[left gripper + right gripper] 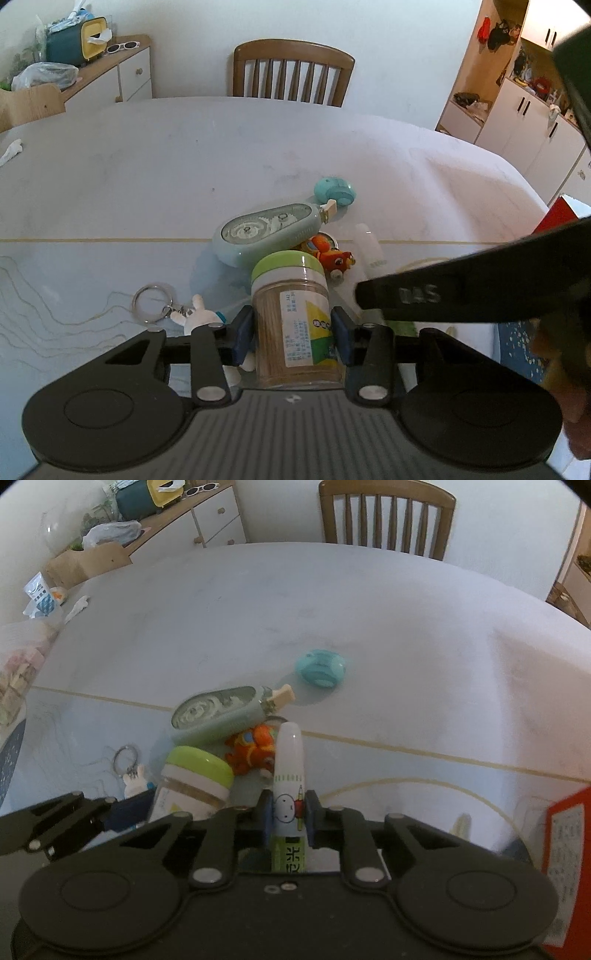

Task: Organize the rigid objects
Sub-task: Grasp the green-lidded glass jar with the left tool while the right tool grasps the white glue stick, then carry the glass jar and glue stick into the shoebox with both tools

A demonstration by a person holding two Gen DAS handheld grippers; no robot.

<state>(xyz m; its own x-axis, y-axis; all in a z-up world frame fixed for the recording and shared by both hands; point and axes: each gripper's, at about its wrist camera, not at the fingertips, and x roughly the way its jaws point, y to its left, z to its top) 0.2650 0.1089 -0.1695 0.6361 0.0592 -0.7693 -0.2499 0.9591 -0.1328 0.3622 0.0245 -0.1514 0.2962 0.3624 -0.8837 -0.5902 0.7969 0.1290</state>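
Left tool (293,332): I see its 2 blue pads pressed on the sides of the toothpick jar (295,325); it is closed on the jar at the label, below the green lid.
Right tool (289,819): I see it clamped tight on the glue stick (290,786), at the part with the rabbit drawing; the white cap points forward, away from me.
Place of the jar: it stands upright on the desk (184,166), at the near end of the small pile, just beside the rabbit keychain (192,314).
Place of the glue stick: I cannot tell if its lower end touches the desk, because the tool body hides it.
Other things: the correction tape (266,230) lies tilted on the orange toy (328,254); the round teal cap (334,190) lies a little behind them, apart.
Step in hand: I judge that both grasps are made, 1 thing in each tool, and the lift is not yet begun.
Next move: I think I must raise both straight up, the jar slowly, so it does not catch the correction tape just behind it.
Risk: the 2 tools are near to each other, so I should separate them while lifting.
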